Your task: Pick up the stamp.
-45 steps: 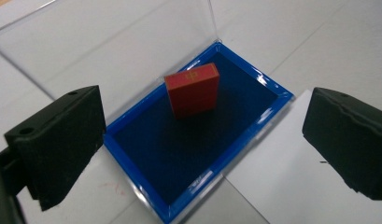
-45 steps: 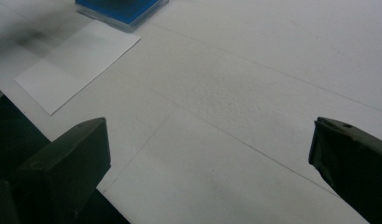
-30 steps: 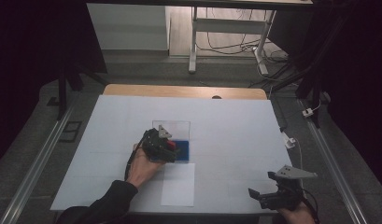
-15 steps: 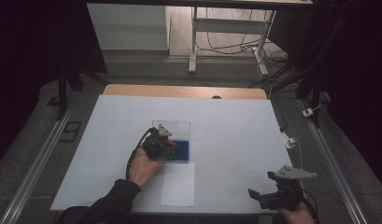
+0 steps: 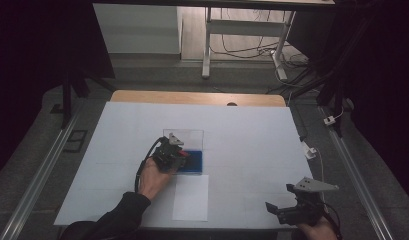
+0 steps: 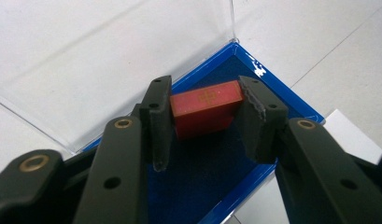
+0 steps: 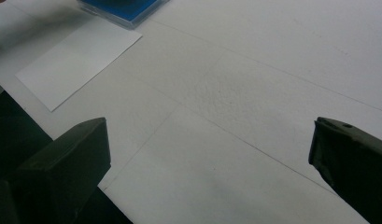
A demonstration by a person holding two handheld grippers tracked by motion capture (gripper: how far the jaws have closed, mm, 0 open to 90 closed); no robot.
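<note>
Left gripper (image 6: 205, 122) clamped on the red block (image 6: 206, 108) inside the blue-lined case (image 6: 291, 105).

The jaws have just been closing and now press on the block's two short ends, the toothed pad biting one end and the smooth pad the other, with the block sitting level between them on the dark blue lining near the case's far corner. To lift it well, I judge the grip should hold steady and rise straight up, so the block clears the blue rim and the clear lid (image 6: 109, 60) lying open behind it without dragging the case across the counter (image 5: 252, 135). A white sheet (image 5: 191, 197) lies just beside the case. The right gripper (image 5: 288, 212) rests well apart at the counter's near edge, jaws wide apart and holding nothing.
</note>
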